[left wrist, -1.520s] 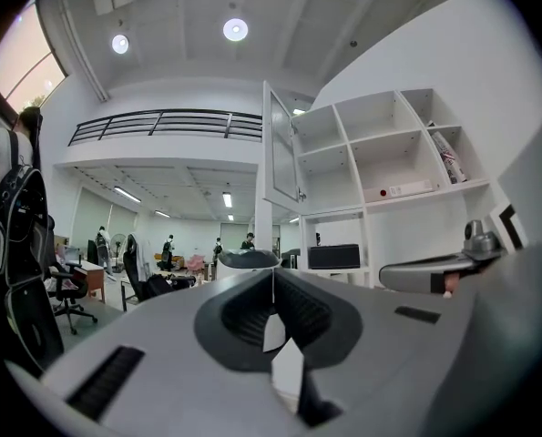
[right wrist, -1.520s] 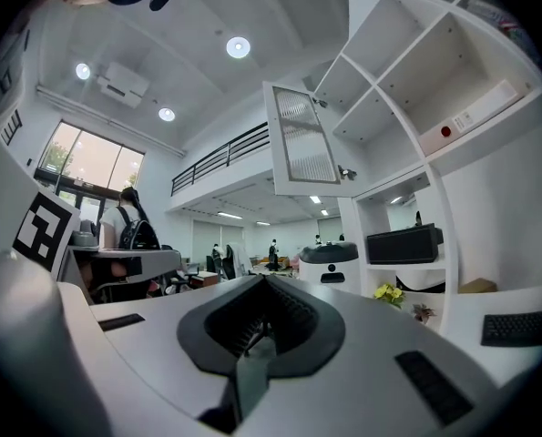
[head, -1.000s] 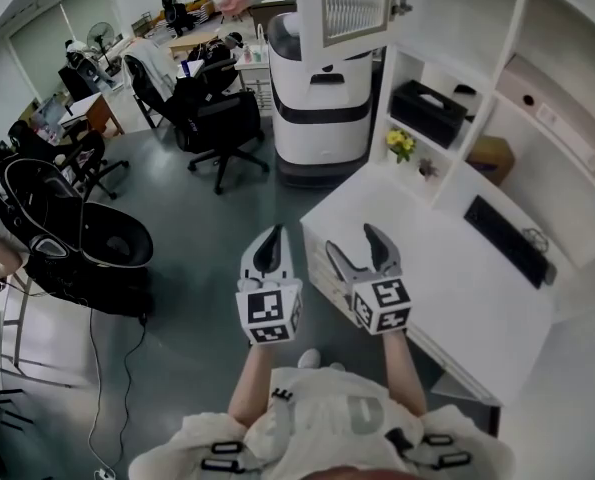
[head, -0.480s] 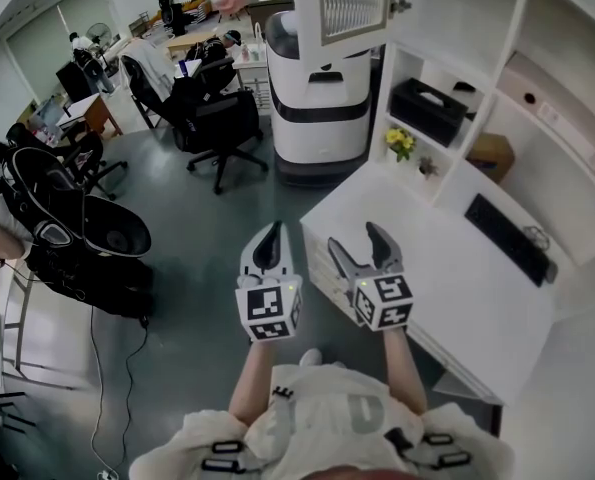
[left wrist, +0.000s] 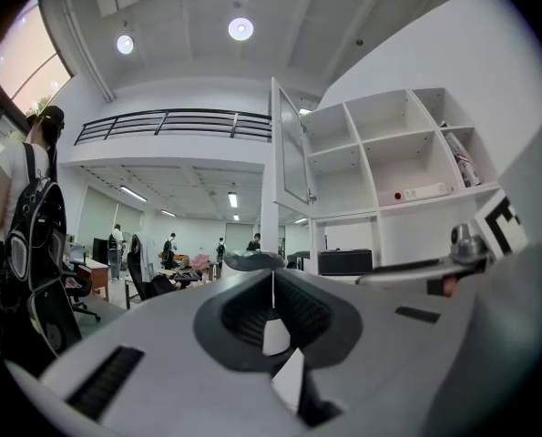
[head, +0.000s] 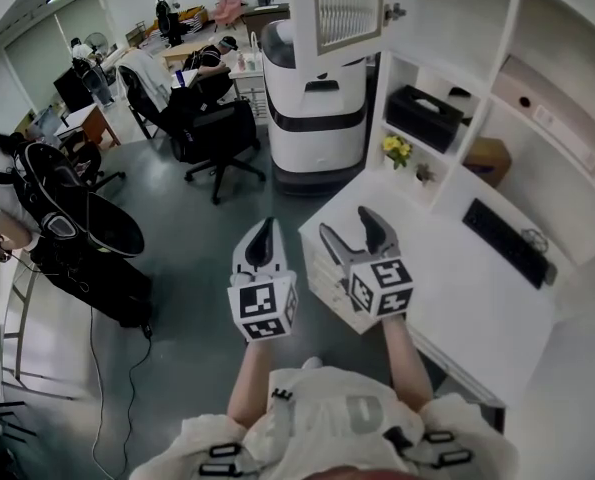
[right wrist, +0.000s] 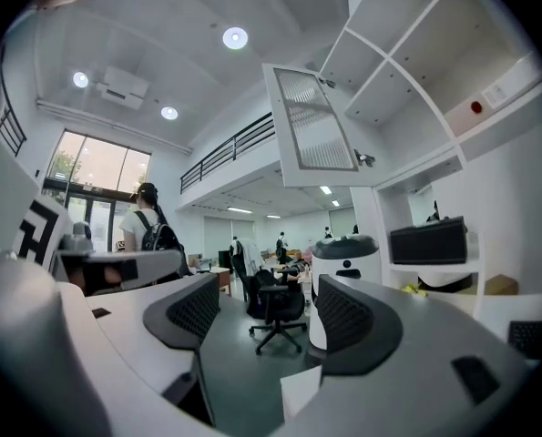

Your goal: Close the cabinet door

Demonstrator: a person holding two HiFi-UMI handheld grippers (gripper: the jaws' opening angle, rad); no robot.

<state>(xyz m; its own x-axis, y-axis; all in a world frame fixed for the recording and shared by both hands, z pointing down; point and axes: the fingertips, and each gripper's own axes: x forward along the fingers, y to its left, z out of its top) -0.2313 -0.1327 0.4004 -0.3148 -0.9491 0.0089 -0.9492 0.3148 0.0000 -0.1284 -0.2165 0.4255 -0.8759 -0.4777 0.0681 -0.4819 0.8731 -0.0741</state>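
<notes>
The cabinet door (head: 349,6), a white frame around a ribbed glass panel, is seen swung open and standing out from the upper part of the white shelving unit (head: 517,78), with a small knob (head: 395,12) at one edge. Both grippers are held low in front of the person, well apart from the door. The left gripper (head: 265,232) is held over the grey floor (head: 177,268); its jaws are pressed together and nothing is caught between them. The right gripper (head: 349,226) is held at the near edge of the white counter (head: 457,298); its jaws are spread and nothing is gripped between them. A black keyboard (head: 507,240) is laid on the counter, and a black box (head: 427,116), yellow flowers (head: 397,148) and a brown carton (head: 490,158) are kept in the compartments above it. A white rounded machine (head: 315,88) is stood on the floor just beside the shelving unit, near a black office chair (head: 217,128).
</notes>
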